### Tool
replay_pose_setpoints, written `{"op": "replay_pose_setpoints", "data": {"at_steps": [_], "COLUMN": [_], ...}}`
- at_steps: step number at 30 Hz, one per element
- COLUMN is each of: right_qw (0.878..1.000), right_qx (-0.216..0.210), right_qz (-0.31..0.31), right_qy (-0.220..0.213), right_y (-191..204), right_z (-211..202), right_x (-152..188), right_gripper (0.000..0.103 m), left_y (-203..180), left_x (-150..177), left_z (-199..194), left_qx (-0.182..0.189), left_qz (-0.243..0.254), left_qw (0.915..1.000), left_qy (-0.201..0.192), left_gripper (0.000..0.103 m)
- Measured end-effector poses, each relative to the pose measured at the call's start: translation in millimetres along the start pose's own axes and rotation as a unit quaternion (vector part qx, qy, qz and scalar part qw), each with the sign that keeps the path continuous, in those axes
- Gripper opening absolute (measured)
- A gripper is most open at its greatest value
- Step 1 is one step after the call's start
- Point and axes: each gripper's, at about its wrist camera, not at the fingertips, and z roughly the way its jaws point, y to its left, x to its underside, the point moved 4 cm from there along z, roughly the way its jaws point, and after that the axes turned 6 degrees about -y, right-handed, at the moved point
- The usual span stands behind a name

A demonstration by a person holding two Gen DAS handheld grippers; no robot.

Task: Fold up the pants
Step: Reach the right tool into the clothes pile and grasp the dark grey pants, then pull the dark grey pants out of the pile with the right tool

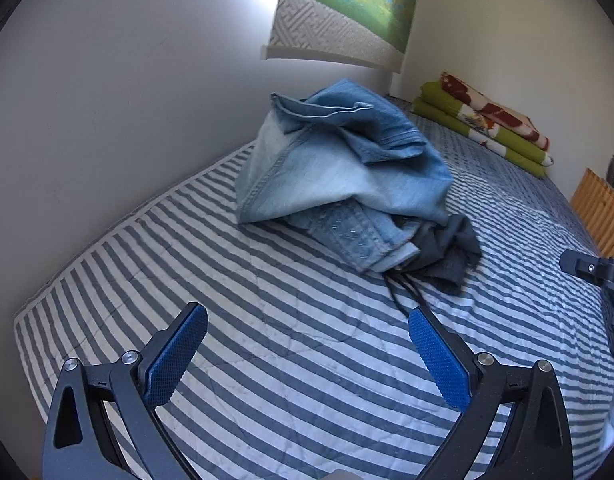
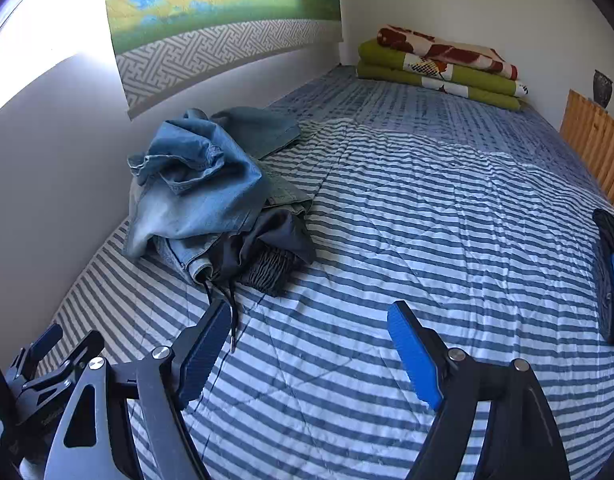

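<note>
- The left gripper [image 1: 307, 328], low in the left wrist view, stands with its blue ribbed pads wide apart and nothing between them, above bare striped cover.
- The right gripper [image 2: 309, 334], low in the right wrist view, is likewise parted and empty; a thin black drawstring [image 2: 231, 320] trails just beside its left finger.
- The crumpled pale-blue denim pants [image 1: 339, 168] sit in a heap at the centre of the left wrist view, against the white wall [image 1: 107, 120], on the blue-and-white striped quilt [image 1: 267, 360].
- A dark grey knit garment [image 2: 275, 256] pokes out from under the heap.
- Judgement: the denim looks heavy, limp yet thick, seldom slippery; the stitched waistband or hem [image 1: 387, 256] offers the firmest hold.
- Judgement: a pinch may catch the grey cloth or the cord too.
</note>
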Motion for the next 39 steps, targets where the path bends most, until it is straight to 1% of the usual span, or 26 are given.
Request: {"op": "replay_pose_setpoints", "data": {"at_steps": [3,5,9,12,14,16,17,20,21,22,23,24,25,26,28,32,37,39], "right_qw": [1.0,0.999,0.997,0.996,0.995,0.994,0.992,0.986,0.984,0.985,0.986,0.988,0.989,0.992,0.996,0.999,0.997,0.996], "right_qx": [0.008,0.005,-0.005,0.003,0.006,0.009,0.005,-0.027,-0.027,-0.022,-0.024,-0.04,-0.049,-0.043,-0.038,-0.044,-0.053,-0.048], "right_qz": [0.006,0.023,0.05,0.056,0.051,0.056,0.068,0.104,0.108,0.107,0.099,0.087,0.068,0.047,0.013,-0.003,-0.026,-0.032], "right_qy": [0.021,0.038,0.063,0.067,0.08,0.097,0.104,0.131,0.136,0.136,0.13,0.124,0.119,0.107,0.084,0.032,-0.042,-0.073], "right_y": [5,6,8,11,17,20,20,27,31,36,42,51,60,66,77,80,84,85], "right_z": [41,66,110,136,155,170,176,194,197,198,196,192,186,177,158,109,38,8], "right_x": [-10,-16,-25,-28,-28,-24,-22,-16,-14,-13,-15,-18,-22,-27,-37,-57,-88,-99], "right_gripper": [0.073,0.073,0.073,0.073,0.074,0.075,0.075,0.075,0.075,0.071,0.053,0.037,0.017,0.013,0.011,0.01,0.009,0.009], "left_y": [11,16,21,25,28,31,33,37,37,38,39,39,40,41,40,39,37,36], "left_x": [3,4,2,0,0,1,1,1,1,1,1,1,1,1,2,4,6,6], "left_z": [21,29,32,32,34,35,35,34,34,33,33,33,32,32,32,29,25,23], "left_qx": [0.007,0.007,0.019,0.016,0.016,0.013,0.012,0.009,0.008,0.007,0.005,0.001,-0.001,-0.003,-0.005,-0.01,-0.016,-0.021], "left_qz": [-0.015,-0.018,-0.038,-0.046,-0.051,-0.055,-0.057,-0.064,-0.064,-0.064,-0.063,-0.062,-0.062,-0.062,-0.06,-0.057,-0.058,-0.055], "left_qw": [0.9995,0.9993,0.9985,0.9983,0.9979,0.9976,0.9975,0.9972,0.9972,0.9972,0.9974,0.9974,0.9975,0.9975,0.9976,0.9978,0.9978,0.998], "left_qy": [0.025,0.031,0.035,0.031,0.037,0.04,0.04,0.038,0.038,0.037,0.036,0.035,0.034,0.033,0.034,0.032,0.029,0.026], "left_gripper": [0.101,0.101,0.101,0.101,0.101,0.101,0.101,0.101,0.101,0.101,0.101,0.101,0.101,0.101,0.101,0.101,0.101,0.101]}}
